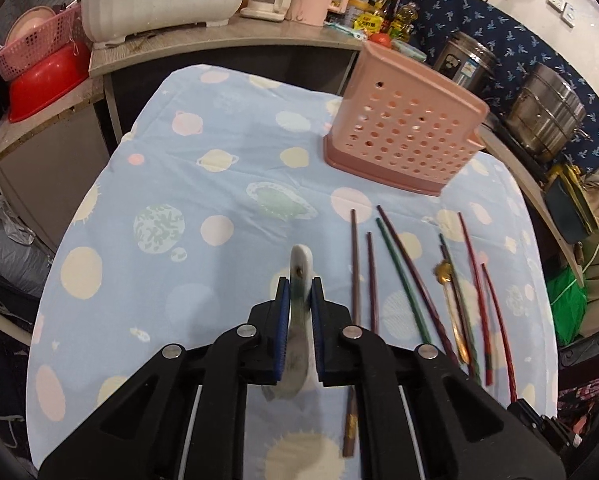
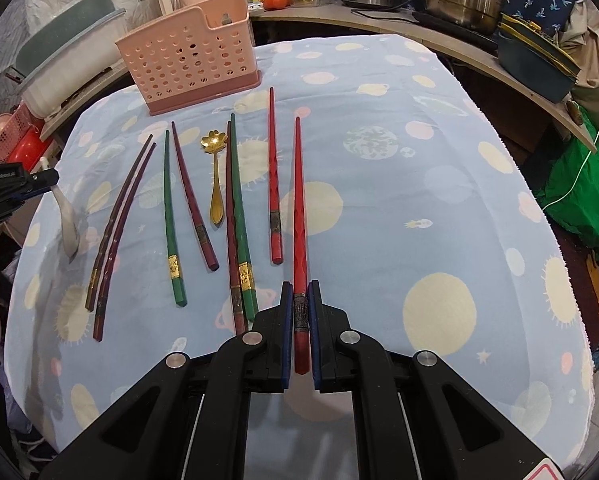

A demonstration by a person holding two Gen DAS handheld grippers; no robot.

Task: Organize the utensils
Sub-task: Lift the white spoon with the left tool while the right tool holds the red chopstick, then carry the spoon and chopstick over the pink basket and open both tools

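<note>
Clamping a white ceramic spoon (image 1: pixel 299 312) in left gripper (image 1: pixel 299 280), a red chopstick (image 2: pixel 299 216) in right gripper (image 2: pixel 300 284), both near the pink holder (image 2: pixel 187 56).

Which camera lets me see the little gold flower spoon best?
The right wrist view: the gold flower spoon lies whole and sharp among the chopsticks. In the left wrist view it is blurred and partly crossed by a chopstick.

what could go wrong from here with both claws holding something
The right claw pinches the red chopstick near its butt end, so the long free tip could swing and miss the pink holder. The left claw grips a smooth ceramic spoon by its handle; it might slip. Either claw could also nudge the chopsticks on the cloth.
</note>
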